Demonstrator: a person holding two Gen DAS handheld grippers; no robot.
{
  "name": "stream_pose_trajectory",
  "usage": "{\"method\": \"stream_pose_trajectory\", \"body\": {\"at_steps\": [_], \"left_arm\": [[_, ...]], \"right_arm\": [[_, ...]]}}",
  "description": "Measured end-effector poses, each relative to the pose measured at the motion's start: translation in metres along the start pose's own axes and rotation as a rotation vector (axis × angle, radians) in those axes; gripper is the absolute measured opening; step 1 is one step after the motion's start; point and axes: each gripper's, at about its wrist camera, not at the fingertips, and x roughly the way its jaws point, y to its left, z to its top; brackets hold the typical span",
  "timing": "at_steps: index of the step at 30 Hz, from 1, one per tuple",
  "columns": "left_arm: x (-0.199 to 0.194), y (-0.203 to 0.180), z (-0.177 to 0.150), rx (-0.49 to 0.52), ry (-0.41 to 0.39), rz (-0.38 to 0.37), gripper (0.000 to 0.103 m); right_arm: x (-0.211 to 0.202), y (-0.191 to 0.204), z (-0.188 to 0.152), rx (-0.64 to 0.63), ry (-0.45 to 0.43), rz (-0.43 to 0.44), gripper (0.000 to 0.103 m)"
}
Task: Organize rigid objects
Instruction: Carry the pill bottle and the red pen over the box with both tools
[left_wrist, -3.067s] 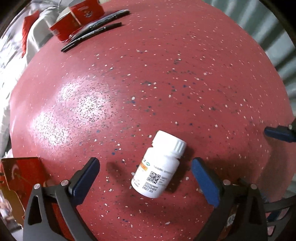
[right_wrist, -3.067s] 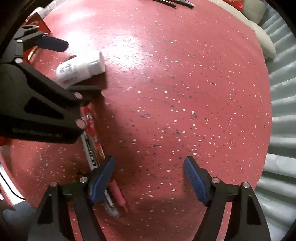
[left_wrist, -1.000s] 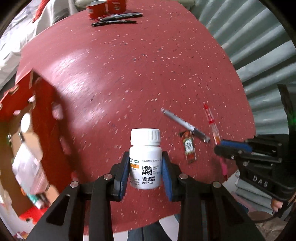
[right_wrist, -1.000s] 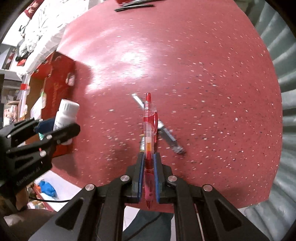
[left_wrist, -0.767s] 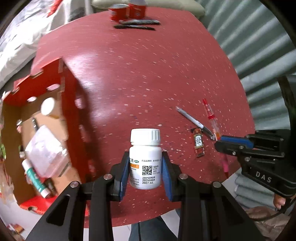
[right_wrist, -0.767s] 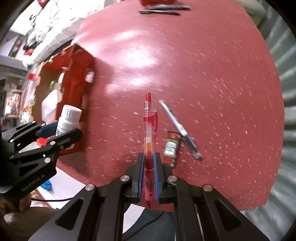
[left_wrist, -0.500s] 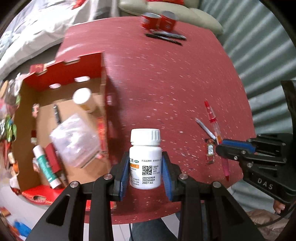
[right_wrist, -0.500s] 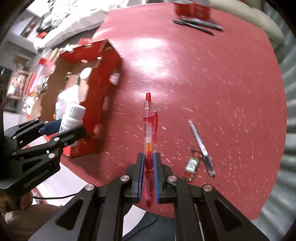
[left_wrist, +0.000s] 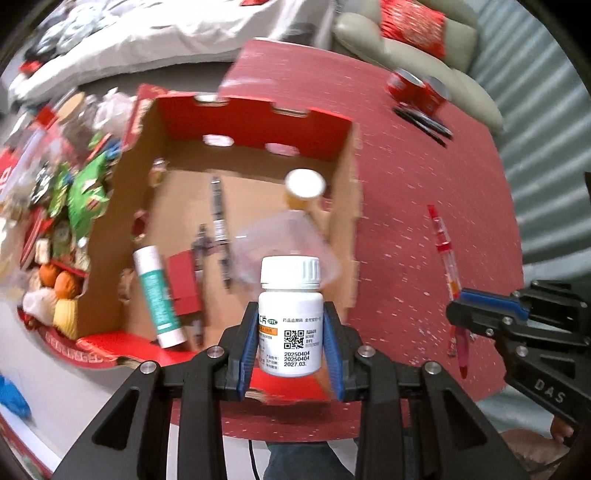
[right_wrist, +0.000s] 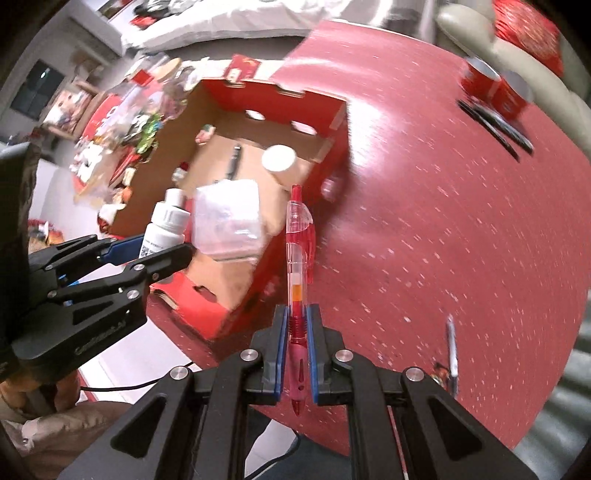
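Note:
My left gripper (left_wrist: 291, 343) is shut on a white pill bottle (left_wrist: 290, 314) with a ribbed cap, held upright in the air over the near right corner of an open red cardboard box (left_wrist: 255, 122). The same white pill bottle (right_wrist: 162, 229) and left gripper (right_wrist: 147, 251) show at the left of the right wrist view. My right gripper (right_wrist: 296, 354) is shut on a red pen (right_wrist: 299, 258), held above the red speckled table (right_wrist: 443, 221) just right of the box (right_wrist: 280, 96). That red pen (left_wrist: 445, 254) and right gripper (left_wrist: 484, 310) sit at the right of the left wrist view.
The box holds a glue stick (left_wrist: 157, 295), pens (left_wrist: 219, 229), a clear plastic container (left_wrist: 288, 240), a small red carton (left_wrist: 183, 284) and a capped jar (left_wrist: 304, 186). A grey pen (right_wrist: 451, 350) and a small sachet lie near the table's edge. Red cans (left_wrist: 417, 90) and black pens (left_wrist: 424, 123) lie far back.
Both grippers have swept left across the table and risen, rolling as they went, each keeping its grip. The box, at the left edge a second ago, now lies under the bottle.

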Motion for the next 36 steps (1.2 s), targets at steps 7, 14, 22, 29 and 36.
{"method": "stream_pose_trajectory", "body": {"at_steps": [7,14,22,29,36], "left_arm": [[-0.002,0.047,-0.004,-0.119,-0.009,0.070,0.035],[0.002,0.077,-0.005,-0.190,-0.008,0.108,0.035],[0.002,0.089,0.004,-0.210,-0.016,0.122,0.035],[0.005,0.090,0.014,-0.201,-0.017,0.120,0.035],[0.011,0.089,0.021,-0.193,-0.006,0.119,0.035]], "right_arm": [[0.009,0.041,0.024,-0.084,0.003,0.011,0.011],[0.020,0.078,0.041,-0.156,0.011,0.016,0.011],[0.030,0.101,0.058,-0.180,0.017,0.030,0.011],[0.031,0.103,0.066,-0.177,0.014,0.028,0.011],[0.034,0.098,0.073,-0.156,0.018,0.017,0.011]]}}
